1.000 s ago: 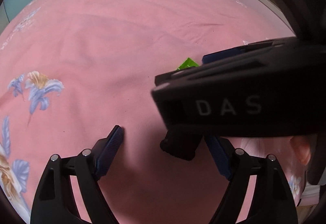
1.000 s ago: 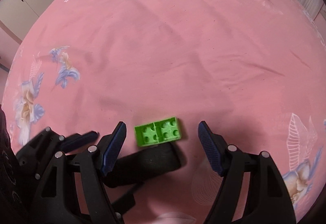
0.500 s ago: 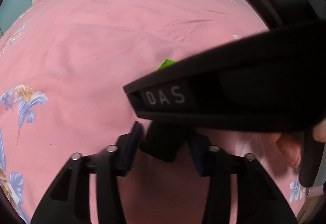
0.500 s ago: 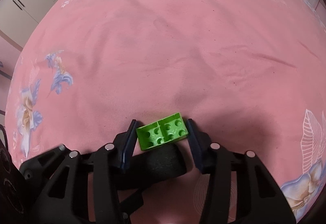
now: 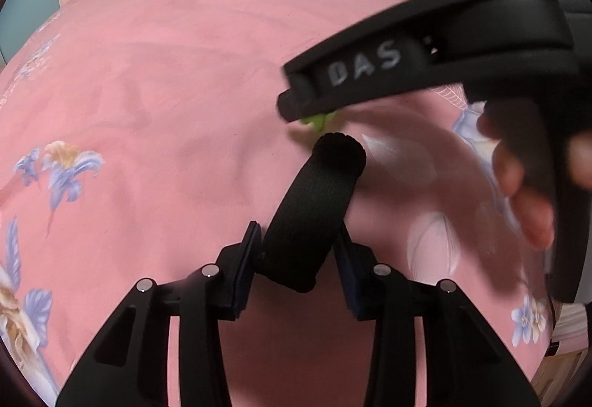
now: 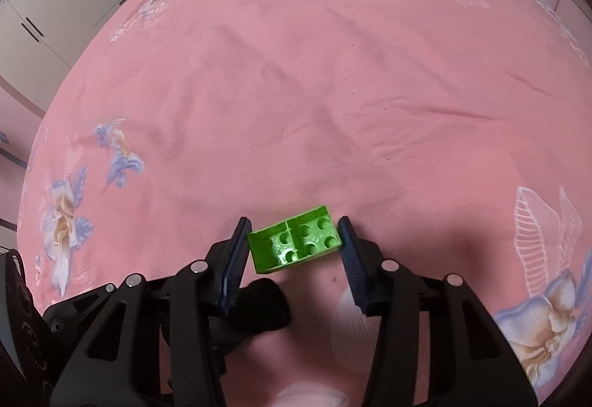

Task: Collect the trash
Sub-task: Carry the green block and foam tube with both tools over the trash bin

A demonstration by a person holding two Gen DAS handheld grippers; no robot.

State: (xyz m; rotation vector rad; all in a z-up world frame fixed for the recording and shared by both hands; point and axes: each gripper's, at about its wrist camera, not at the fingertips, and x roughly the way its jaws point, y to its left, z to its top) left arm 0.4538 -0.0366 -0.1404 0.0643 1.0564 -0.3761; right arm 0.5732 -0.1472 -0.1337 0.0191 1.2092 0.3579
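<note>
right gripper (image 6: pixel 294 246) grips green brick (image 6: pixel 294 244); left gripper (image 5: pixel 298 251) clamps black roll (image 5: pixel 314 211)

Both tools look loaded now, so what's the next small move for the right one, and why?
Probably lift the right tool straight up. Its pads touch both ends of the green brick above the pink bedsheet, and the left tool already grips the black roll.

Bedspread (image 6: pixel 333 74) ahead open; black roll (image 5: pixel 314 207) blocks left gripper (image 5: pixel 298 259)

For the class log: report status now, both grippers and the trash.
Left gripper shut on black roll. Right gripper shut on green brick, hollow side up. Pink bedspread below; nothing blocking.
</note>
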